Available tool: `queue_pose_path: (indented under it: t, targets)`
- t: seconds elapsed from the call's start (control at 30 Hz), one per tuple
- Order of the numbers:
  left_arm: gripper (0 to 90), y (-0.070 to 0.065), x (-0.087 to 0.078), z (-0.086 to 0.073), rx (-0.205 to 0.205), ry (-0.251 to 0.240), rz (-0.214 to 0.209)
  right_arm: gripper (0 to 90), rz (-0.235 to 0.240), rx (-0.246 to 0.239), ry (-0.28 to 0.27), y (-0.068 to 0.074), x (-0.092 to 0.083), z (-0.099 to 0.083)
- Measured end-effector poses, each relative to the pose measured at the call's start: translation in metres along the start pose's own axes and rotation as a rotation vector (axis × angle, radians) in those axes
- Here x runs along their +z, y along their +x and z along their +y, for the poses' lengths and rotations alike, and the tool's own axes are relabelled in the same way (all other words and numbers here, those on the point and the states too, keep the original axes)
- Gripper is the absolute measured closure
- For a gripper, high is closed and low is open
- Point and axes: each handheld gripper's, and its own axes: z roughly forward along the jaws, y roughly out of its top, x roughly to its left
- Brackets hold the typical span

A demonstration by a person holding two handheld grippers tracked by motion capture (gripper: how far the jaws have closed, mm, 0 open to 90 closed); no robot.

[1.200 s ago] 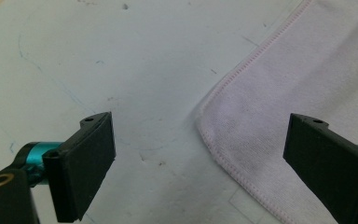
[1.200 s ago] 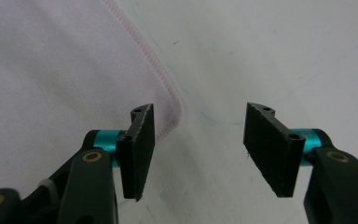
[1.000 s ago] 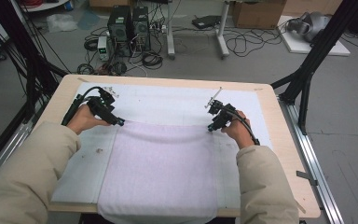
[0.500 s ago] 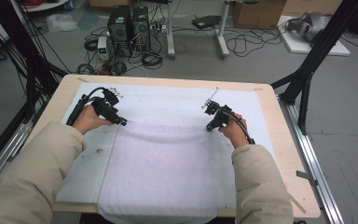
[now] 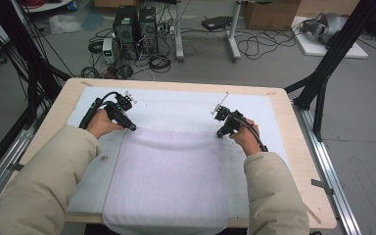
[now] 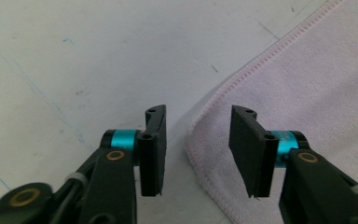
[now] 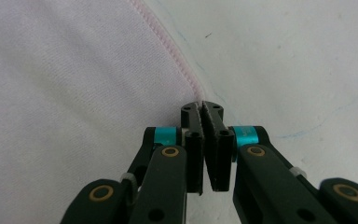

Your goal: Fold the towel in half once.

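Observation:
A pale lilac towel (image 5: 171, 171) lies flat on the white mat (image 5: 176, 105), its near edge hanging over the table front. My left gripper (image 5: 132, 127) sits at the towel's far left corner. In the left gripper view its jaws have just been closing and still stand apart; the gripper (image 6: 199, 114) straddles the hemmed corner of the towel (image 6: 307, 79) and the pads do not touch it. My right gripper (image 5: 220, 133) is at the far right corner. There the gripper (image 7: 203, 106) is shut, with the pink hem of the towel (image 7: 74, 93) running into the pinch.
The wooden table (image 5: 298, 161) has black frame posts at both sides and a metal rail along its right edge. On the floor beyond the far edge stand computer towers (image 5: 134, 24) among loose cables. Bare mat shows beyond the towel's far edge.
The left hand has slid a little to the right, onto the towel's far left corner. The right hand has stayed where it was.

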Motion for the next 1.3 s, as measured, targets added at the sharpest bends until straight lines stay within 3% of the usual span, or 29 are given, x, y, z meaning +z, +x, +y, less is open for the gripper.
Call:
queue_pose_path:
  t: [0.17, 0.27, 0.4, 0.6, 0.7, 0.83, 0.93, 1.3]
  targets:
    - [70.8, -0.002, 0.003, 0.002, 0.004, 0.028, 0.005, 87.6, 0.001, 0.001, -0.004, 0.0, 0.0, 0.0]
    - [84.2, -0.003, 0.005, 0.002, 0.0, 0.044, 0.003, 87.9, 0.005, -0.005, -0.004, 0.001, -0.001, 0.0]
    - [87.6, -0.005, 0.006, 0.002, 0.0, 0.058, -0.021, 88.6, -0.003, -0.019, -0.015, 0.002, -0.005, 0.0]
    - [88.2, 0.0, -0.011, 0.001, 0.009, -0.019, 0.035, 89.0, -0.035, 0.011, -0.073, 0.001, -0.02, -0.003]
    - [88.2, 0.005, -0.021, 0.002, 0.013, -0.046, 0.041, 89.2, -0.055, 0.021, -0.103, 0.001, -0.026, -0.004]
    - [88.3, 0.008, -0.033, 0.008, 0.012, -0.076, 0.064, 89.3, -0.122, 0.003, -0.141, 0.003, -0.036, -0.002]
    - [88.3, 0.011, -0.046, 0.016, 0.015, -0.107, 0.082, 89.3, -0.17, 0.019, -0.193, 0.002, -0.046, 0.0]
    - [88.3, 0.023, -0.105, 0.055, 0.073, -0.218, 0.135, 89.2, -0.329, 0.027, -0.323, -0.011, -0.108, 0.014]
